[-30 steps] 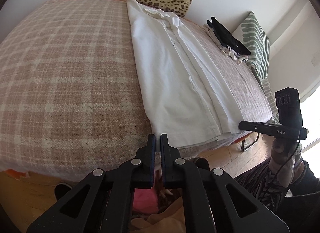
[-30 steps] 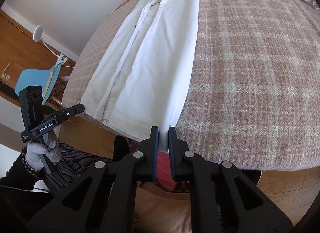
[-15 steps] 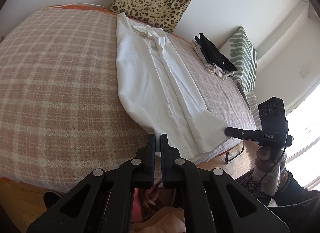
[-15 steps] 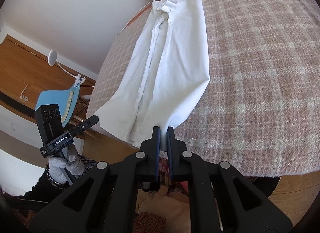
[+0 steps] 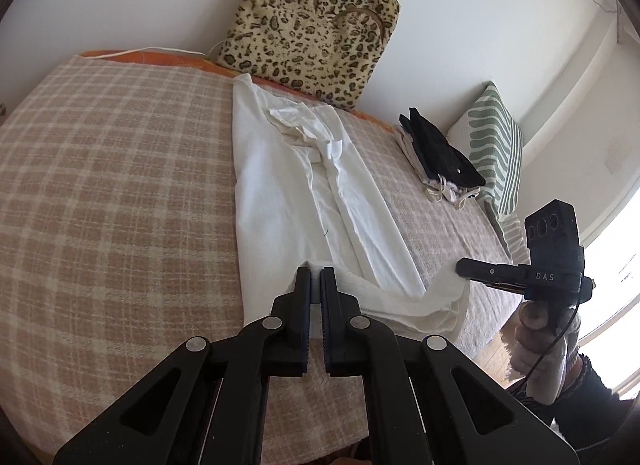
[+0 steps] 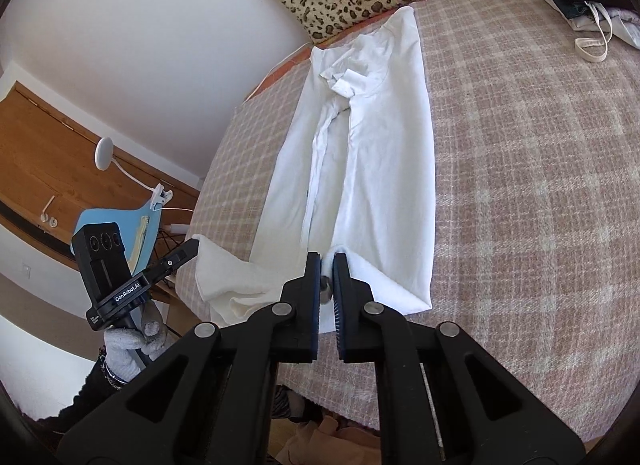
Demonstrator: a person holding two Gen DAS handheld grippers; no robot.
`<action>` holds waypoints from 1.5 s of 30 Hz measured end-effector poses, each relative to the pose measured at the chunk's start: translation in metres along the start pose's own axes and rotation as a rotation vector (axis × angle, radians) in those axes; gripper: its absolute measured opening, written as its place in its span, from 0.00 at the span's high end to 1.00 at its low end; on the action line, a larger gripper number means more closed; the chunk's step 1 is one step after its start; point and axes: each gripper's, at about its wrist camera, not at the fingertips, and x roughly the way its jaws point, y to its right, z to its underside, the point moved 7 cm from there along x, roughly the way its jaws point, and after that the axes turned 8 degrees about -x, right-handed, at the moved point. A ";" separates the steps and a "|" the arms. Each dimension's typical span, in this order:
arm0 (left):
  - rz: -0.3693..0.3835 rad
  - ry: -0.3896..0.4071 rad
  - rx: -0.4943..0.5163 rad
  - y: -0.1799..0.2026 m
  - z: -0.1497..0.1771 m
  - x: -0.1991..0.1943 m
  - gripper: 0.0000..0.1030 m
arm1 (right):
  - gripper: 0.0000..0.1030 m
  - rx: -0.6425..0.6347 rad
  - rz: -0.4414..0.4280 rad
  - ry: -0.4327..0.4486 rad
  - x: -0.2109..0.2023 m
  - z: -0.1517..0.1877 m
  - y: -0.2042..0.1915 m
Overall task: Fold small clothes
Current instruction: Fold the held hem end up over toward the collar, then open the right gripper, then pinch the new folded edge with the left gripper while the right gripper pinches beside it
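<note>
A white shirt (image 5: pixel 288 201) lies lengthwise on the plaid bedspread (image 5: pixel 112 193), folded into a narrow strip, collar toward the far wall. My left gripper (image 5: pixel 315 275) is shut on the left corner of the shirt's near hem, lifted above the bed. My right gripper (image 6: pixel 327 261) is shut on the right corner of the same hem. The lifted hem sags between them and curls over the lower part of the shirt (image 6: pixel 384 169). The right gripper also shows in the left wrist view (image 5: pixel 464 267), and the left gripper in the right wrist view (image 6: pixel 192 247).
A leopard-print cushion (image 5: pixel 308 29) leans on the wall behind the collar. A pile of dark and light clothes (image 5: pixel 440 157) and a green striped pillow (image 5: pixel 496 149) lie at the right. A blue chair (image 6: pixel 116 225) and wooden floor are beyond the bed's left edge.
Both grippers have lifted the shirt's near hem off the bed edge and carried it forward toward the collar. The hem now hangs slack between them over the shirt.
</note>
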 end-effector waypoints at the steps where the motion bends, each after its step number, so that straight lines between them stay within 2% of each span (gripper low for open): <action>1: -0.003 -0.003 0.005 0.000 -0.004 0.004 0.97 | 0.93 0.001 0.004 0.002 0.004 -0.006 0.003; 10: -0.042 -0.032 -0.033 -0.019 -0.025 0.044 0.97 | 0.93 0.099 0.043 0.009 0.036 -0.041 0.048; 18: -0.081 -0.050 -0.084 -0.035 -0.039 0.067 0.96 | 0.93 0.126 0.057 -0.006 0.058 -0.060 0.066; 22: -0.118 -0.054 -0.116 -0.045 -0.046 0.064 0.87 | 0.92 0.170 0.043 -0.020 0.061 -0.061 0.077; 23: -0.113 -0.042 -0.123 -0.046 -0.049 0.060 0.87 | 0.86 0.187 0.029 -0.027 0.060 -0.062 0.079; 24: -0.105 -0.028 -0.127 -0.046 -0.052 0.055 0.87 | 0.73 0.202 0.018 -0.026 0.057 -0.062 0.081; 26: -0.104 0.004 -0.118 -0.047 -0.058 0.046 0.87 | 0.58 0.212 0.014 0.020 0.045 -0.066 0.085; 30: -0.113 0.030 -0.068 -0.049 -0.057 0.040 0.87 | 0.57 0.171 0.021 0.070 0.026 -0.069 0.083; 32: -0.119 0.012 -0.046 -0.050 -0.052 0.046 0.87 | 0.57 0.134 0.041 0.073 0.022 -0.067 0.081; 36: -0.125 -0.055 0.008 -0.049 -0.043 0.067 0.87 | 0.57 0.070 0.091 0.039 0.034 -0.061 0.080; 45: -0.139 -0.058 0.051 -0.043 -0.044 0.084 0.87 | 0.58 -0.021 0.139 -0.016 0.064 -0.059 0.073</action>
